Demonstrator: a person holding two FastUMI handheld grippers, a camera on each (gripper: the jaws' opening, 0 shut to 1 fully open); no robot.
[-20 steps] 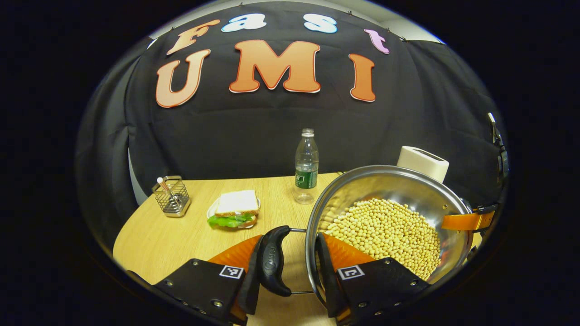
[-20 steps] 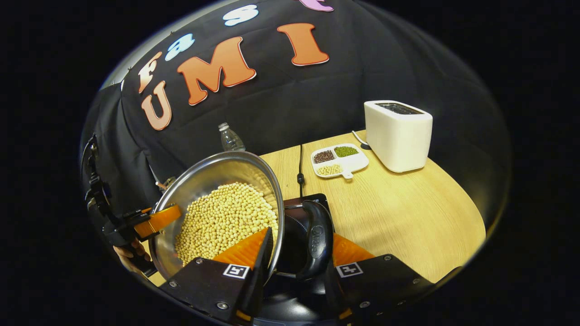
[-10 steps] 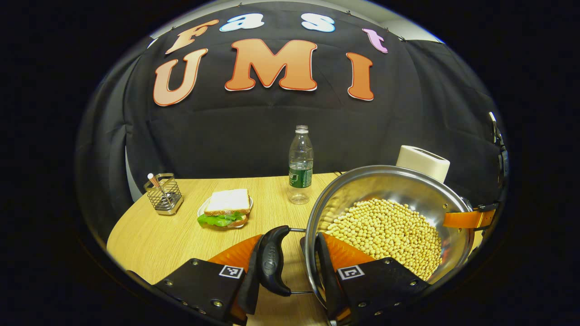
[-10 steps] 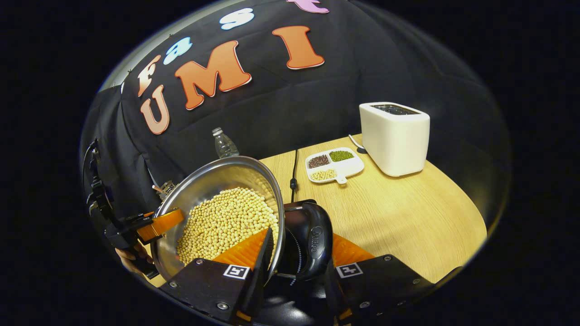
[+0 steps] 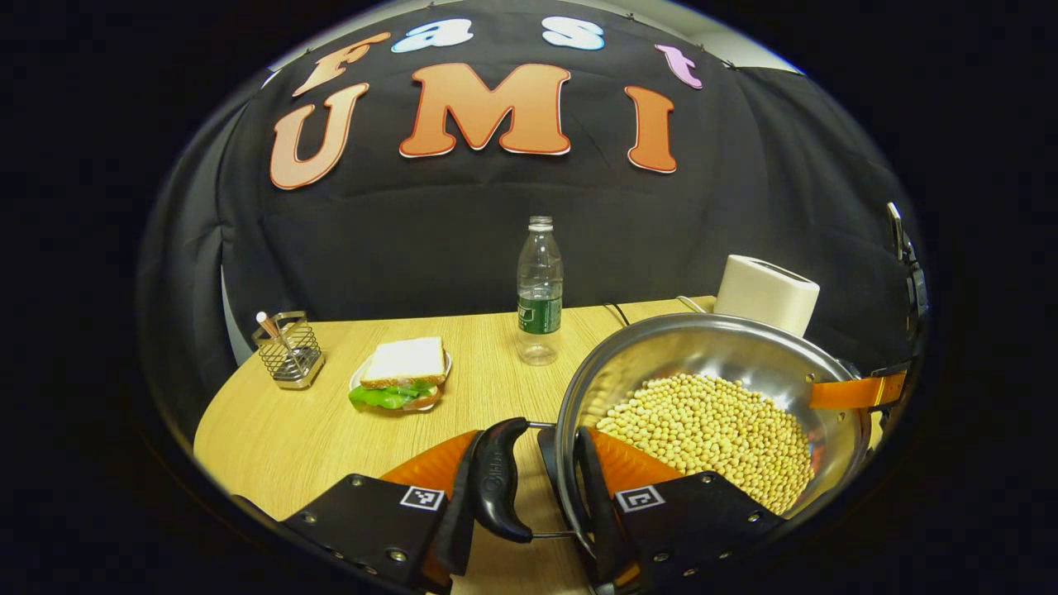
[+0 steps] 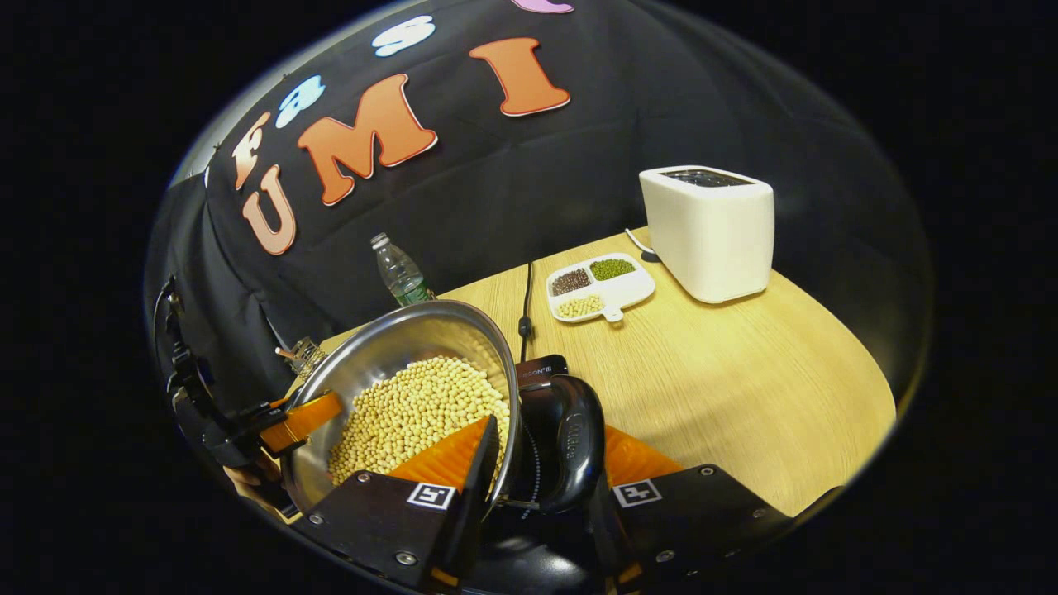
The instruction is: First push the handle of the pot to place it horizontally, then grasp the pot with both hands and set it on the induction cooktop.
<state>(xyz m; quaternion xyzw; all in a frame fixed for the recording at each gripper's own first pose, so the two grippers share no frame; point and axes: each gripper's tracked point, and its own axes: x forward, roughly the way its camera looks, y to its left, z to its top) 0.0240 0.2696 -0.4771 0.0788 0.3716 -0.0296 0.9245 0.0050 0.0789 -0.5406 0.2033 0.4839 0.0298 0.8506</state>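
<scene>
1. Since a second ago the pot (image 5: 711, 397) has dropped lower against the booth wall, and in the right gripper view more of the black cooktop (image 6: 541, 372) shows at its far right side; my guess is a descent toward the hob.
2. Left tongs (image 5: 537, 479) are clenched across the pot's left side: one finger outside the black side handle (image 5: 496, 479), the other inside the steel rim against the wall.
3. Right tongs (image 6: 537, 450) grasp the opposite side the same way, one finger inside the rim, the other beyond the right handle (image 6: 570, 442).
4. Handling, as I judge it: the pot is rigid polished steel, so slippery at the rim, and the deep load of soybeans (image 5: 711, 430) makes it heavy. The beans are loose and would shift or spill if one side dips, so both sides should stay level.
5. Best hold looks like the two side handles with a finger hooked inside the wall, as now.
6. Left gripper view shows the left half of the bench (image 5: 289, 438): a wire holder (image 5: 289, 351), a sandwich (image 5: 401, 376) on a plate, and a water bottle (image 5: 539, 293) standing far centre.
7. Right gripper view adds the cooktop under the pot, its cord (image 6: 525, 306) running to the far edge, a divided dish (image 6: 599, 285) of grains and the white toaster (image 6: 707, 231), well apart to the right.
</scene>
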